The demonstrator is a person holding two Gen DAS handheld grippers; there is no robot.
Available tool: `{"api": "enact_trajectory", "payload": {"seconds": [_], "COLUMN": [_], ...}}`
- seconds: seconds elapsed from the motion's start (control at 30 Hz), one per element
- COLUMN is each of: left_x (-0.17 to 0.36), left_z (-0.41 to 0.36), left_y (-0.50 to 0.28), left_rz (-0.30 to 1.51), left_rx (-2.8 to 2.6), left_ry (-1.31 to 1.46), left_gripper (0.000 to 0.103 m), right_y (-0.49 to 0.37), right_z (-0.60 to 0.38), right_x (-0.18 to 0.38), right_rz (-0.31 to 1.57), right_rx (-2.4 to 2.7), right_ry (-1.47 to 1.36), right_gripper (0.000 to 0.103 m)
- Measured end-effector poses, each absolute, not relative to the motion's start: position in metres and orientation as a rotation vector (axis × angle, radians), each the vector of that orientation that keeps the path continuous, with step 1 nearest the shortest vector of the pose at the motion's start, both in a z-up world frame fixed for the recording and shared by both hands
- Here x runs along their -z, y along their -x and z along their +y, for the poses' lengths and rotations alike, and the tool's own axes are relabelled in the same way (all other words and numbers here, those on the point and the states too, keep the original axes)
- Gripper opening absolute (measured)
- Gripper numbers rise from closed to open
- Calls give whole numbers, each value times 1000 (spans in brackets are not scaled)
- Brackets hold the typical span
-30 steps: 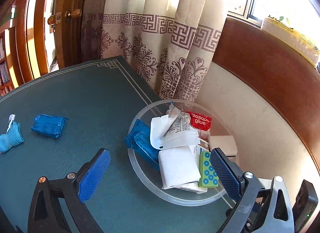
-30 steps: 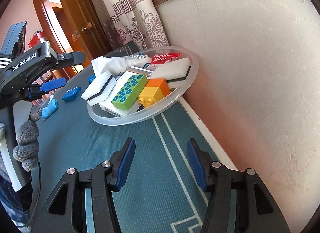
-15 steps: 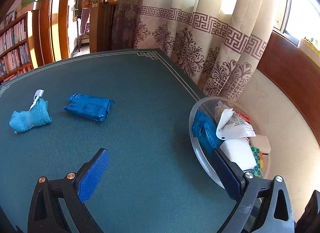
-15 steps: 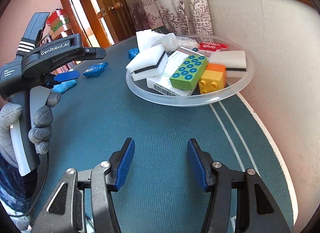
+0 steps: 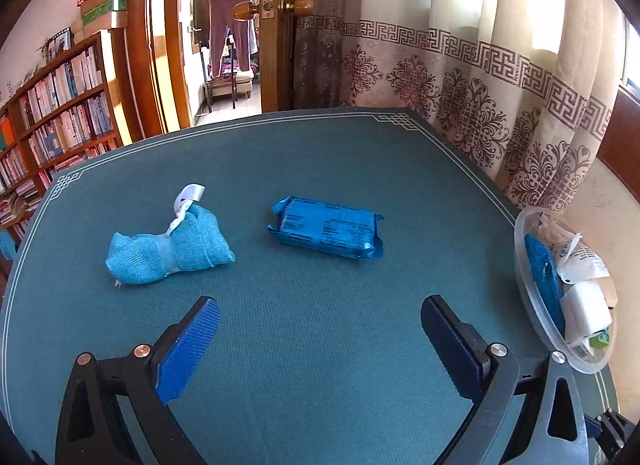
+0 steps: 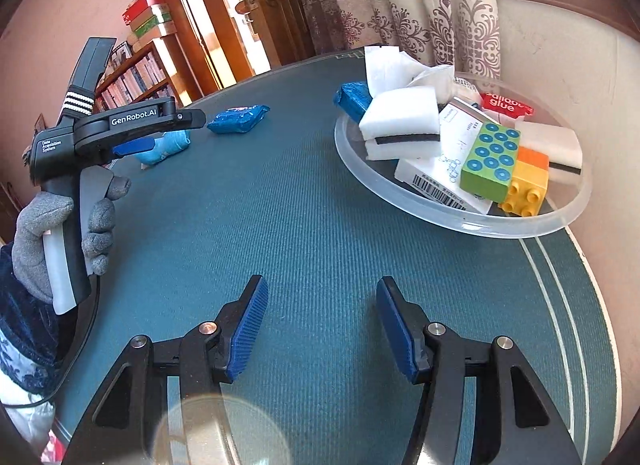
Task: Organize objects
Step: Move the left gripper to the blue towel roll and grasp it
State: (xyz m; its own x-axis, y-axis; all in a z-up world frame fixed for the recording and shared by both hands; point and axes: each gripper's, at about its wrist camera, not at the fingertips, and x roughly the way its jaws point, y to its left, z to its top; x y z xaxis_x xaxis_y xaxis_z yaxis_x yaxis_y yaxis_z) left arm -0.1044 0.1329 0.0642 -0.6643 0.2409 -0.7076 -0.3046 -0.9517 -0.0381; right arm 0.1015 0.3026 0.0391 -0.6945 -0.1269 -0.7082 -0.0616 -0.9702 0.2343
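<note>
A: Left wrist view: the blue packet (image 5: pixel 327 233) lies flat on the green table (image 5: pixel 320 345), apart from the clear dish (image 6: pixel 460 209). It looks light, soft and slippery; take it across the short sides.

B: The left gripper (image 5: pixel 320 339) is wide and empty, the right gripper (image 6: pixel 318 323) half-wide, empty. Readable: "glue" on the red pack (image 6: pixel 505 104), "GenRobot.AI" on the tool.

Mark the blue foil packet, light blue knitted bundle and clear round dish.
blue foil packet (image 5: pixel 328 233), left wrist view, top face
light blue knitted bundle (image 5: pixel 168 251), left wrist view, middle
clear round dish (image 6: pixel 400 195), right wrist view, near rim
</note>
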Motion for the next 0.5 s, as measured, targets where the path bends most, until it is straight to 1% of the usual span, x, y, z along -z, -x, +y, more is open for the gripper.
{"api": "enact_trajectory", "payload": {"seconds": [0.3, 0.5], "left_x": [-59, -55], "left_z": [87, 56], "left_y": [140, 170], "left_rz": [267, 247], "left_rx": [-2748, -2798], "left_ry": [1046, 1077], "left_gripper": [103, 103], "right_y": [-87, -83], "right_z": [284, 280], "right_x": [-35, -34], "right_rz": [-349, -334], "right_rx": [2801, 2806], "right_ry": [-1232, -1235], "right_gripper": [58, 59]}}
